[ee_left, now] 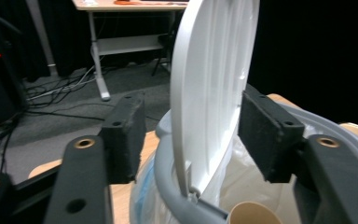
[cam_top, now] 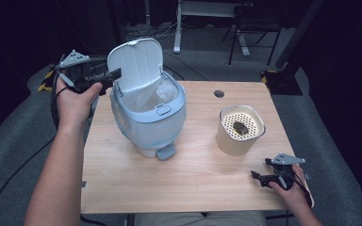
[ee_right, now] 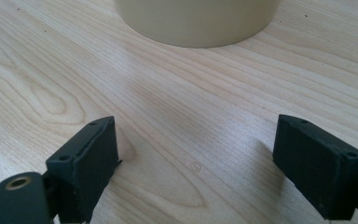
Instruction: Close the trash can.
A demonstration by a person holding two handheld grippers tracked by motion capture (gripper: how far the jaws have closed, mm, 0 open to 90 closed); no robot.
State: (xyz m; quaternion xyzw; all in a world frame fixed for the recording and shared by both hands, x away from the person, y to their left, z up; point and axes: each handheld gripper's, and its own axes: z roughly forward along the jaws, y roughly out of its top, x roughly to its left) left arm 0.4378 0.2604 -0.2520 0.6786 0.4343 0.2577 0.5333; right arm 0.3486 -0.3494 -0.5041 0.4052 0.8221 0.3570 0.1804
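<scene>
A pale blue and white pedal bin [cam_top: 141,127] stands left of centre on the wooden table [cam_top: 193,183], its lid [cam_top: 135,63] raised upright. My left gripper [cam_top: 114,76] is open at the lid's left edge. In the left gripper view the lid [ee_left: 209,70] stands between the two pads of that gripper [ee_left: 191,135], with a gap on the left side. The bin has a clear bag liner, and a brown cardboard tube [ee_left: 251,215] shows inside. My right gripper [cam_top: 258,177] rests open and empty near the front right corner.
A cream round container [cam_top: 231,143] with a perforated insert holds a small dark lump [cam_top: 240,127] at the right; its base [ee_right: 198,21] lies just beyond my right gripper [ee_right: 196,158]. The bin's pedal [cam_top: 166,152] faces the front. A cable hole [cam_top: 219,93] marks the far edge.
</scene>
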